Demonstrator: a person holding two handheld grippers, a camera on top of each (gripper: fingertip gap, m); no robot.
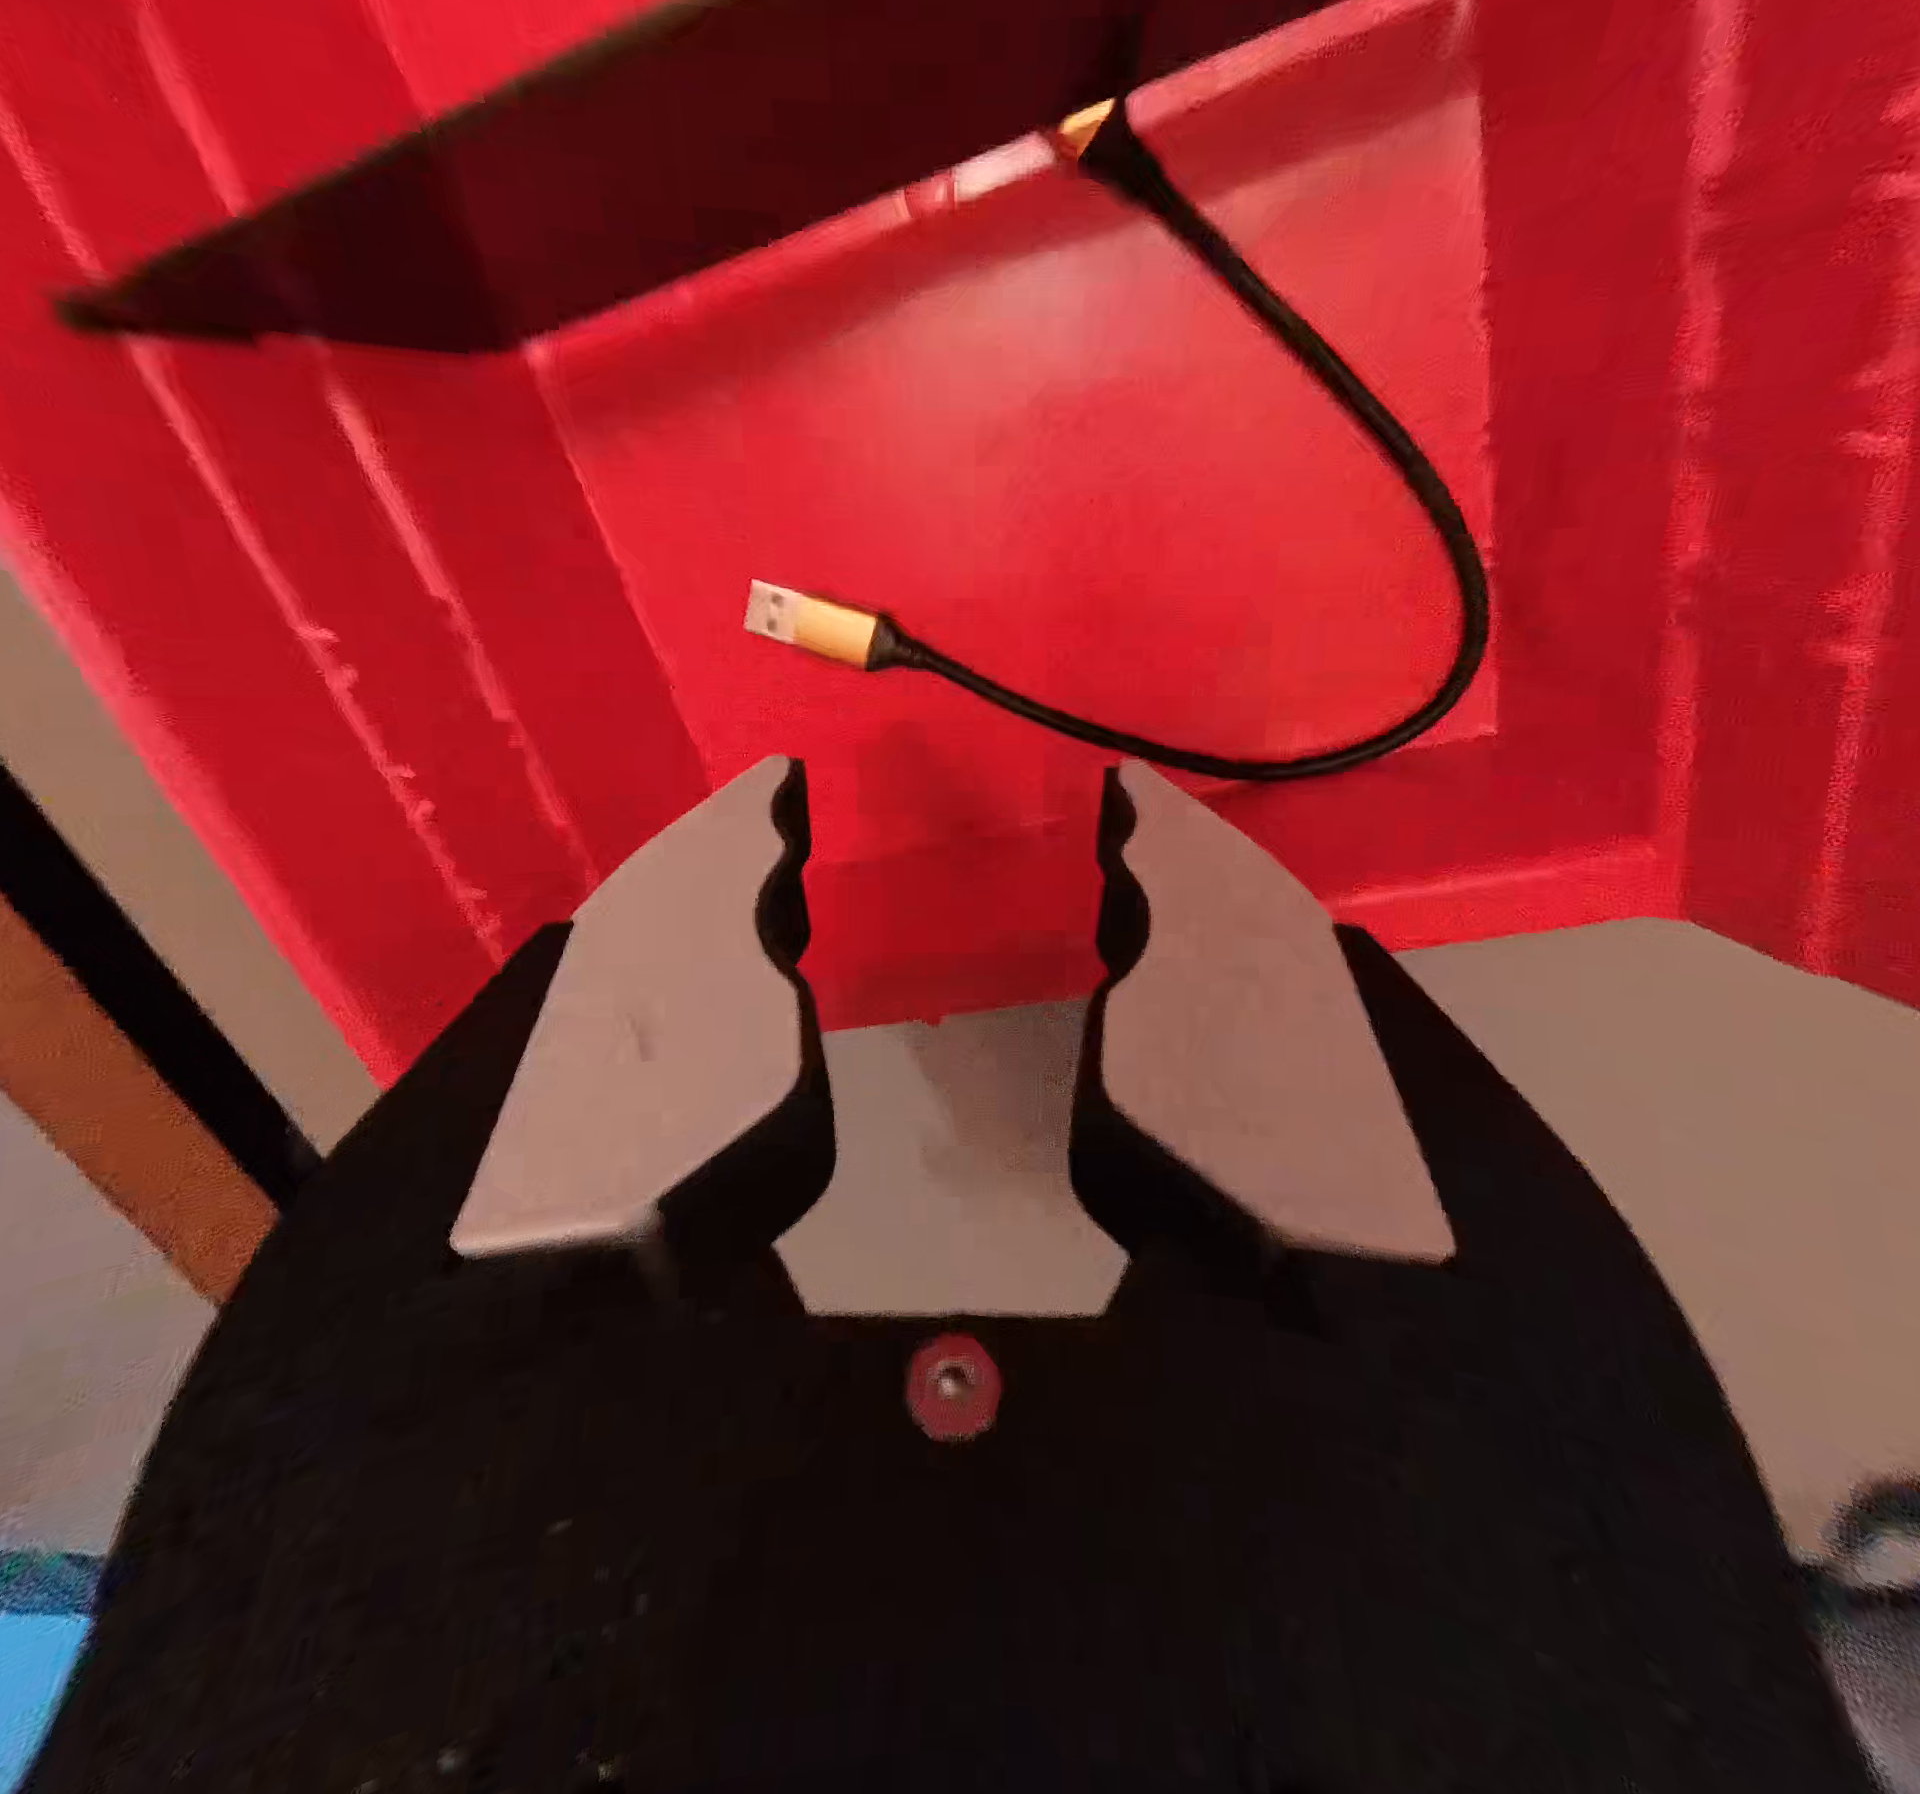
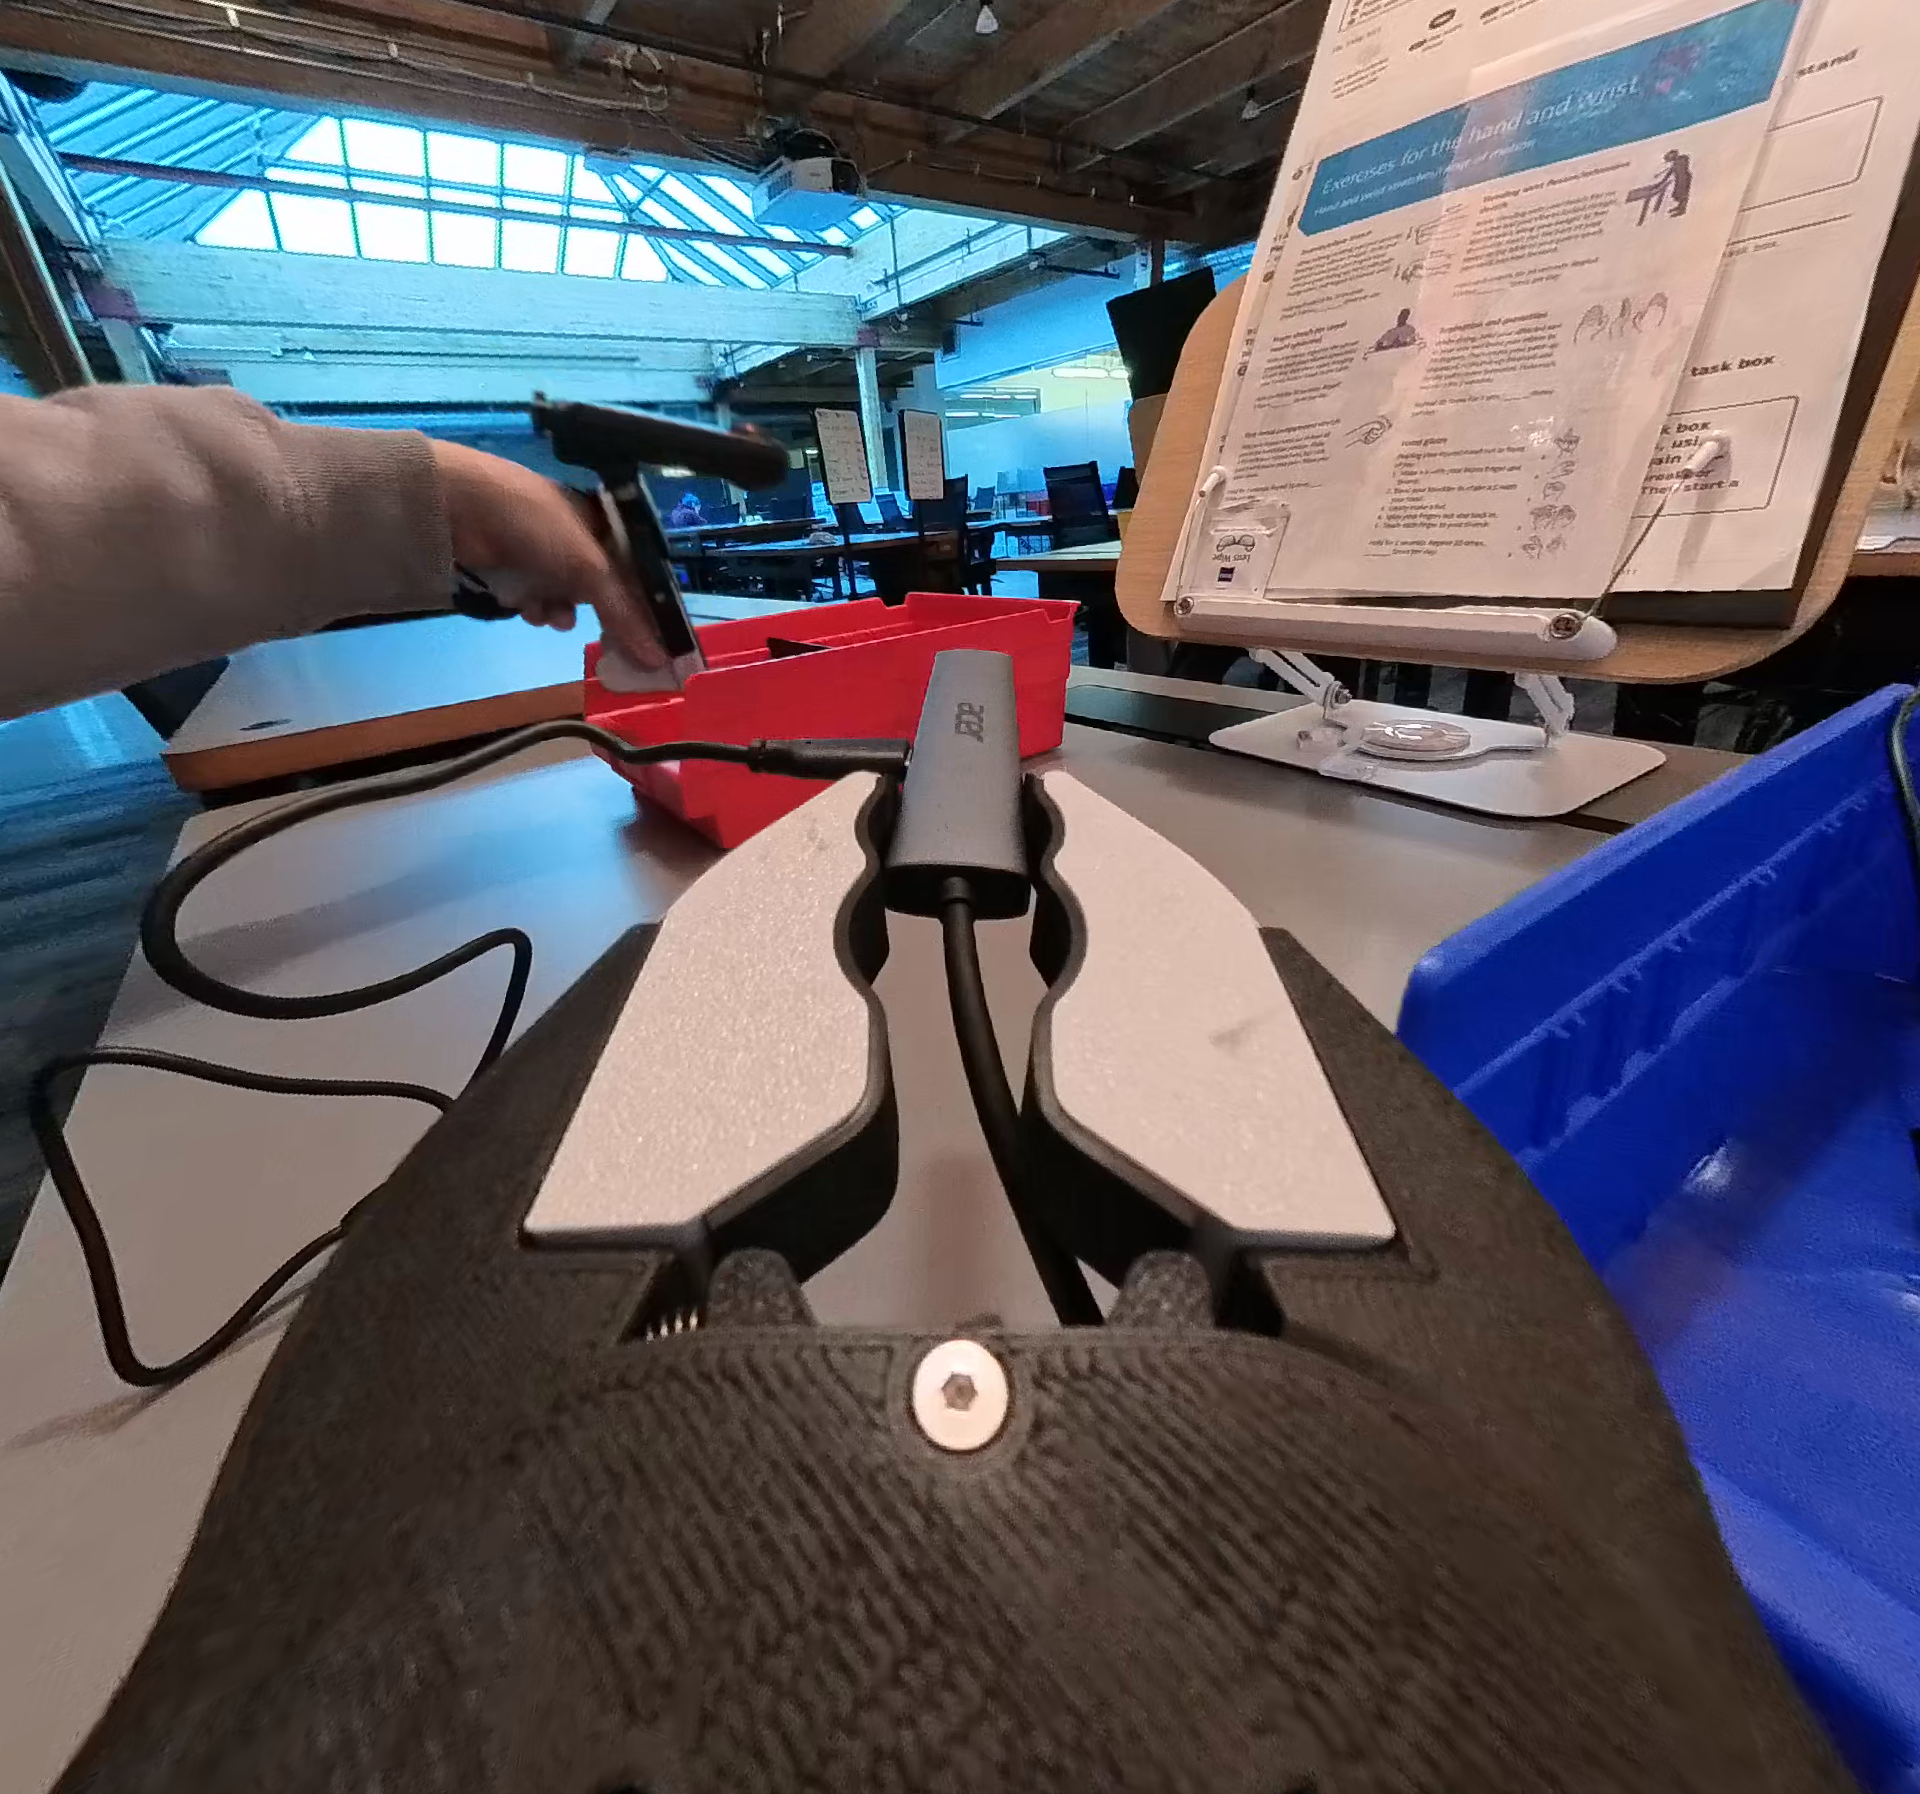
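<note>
Hub (image 2: 961, 788) sits clamped in the right gripper (image 2: 961, 809), while the left gripper (image 1: 951, 778) hangs open and empty above the loose cable (image 1: 1351, 456) in the red bin (image 1: 1039, 456)

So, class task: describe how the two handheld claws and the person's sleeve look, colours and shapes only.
Each claw, the left claw and the right claw, has a black textured body, two flat grey fingers with wavy black inner edges, and a round screw at the base between them. The sleeve is light grey-beige knit.
</note>
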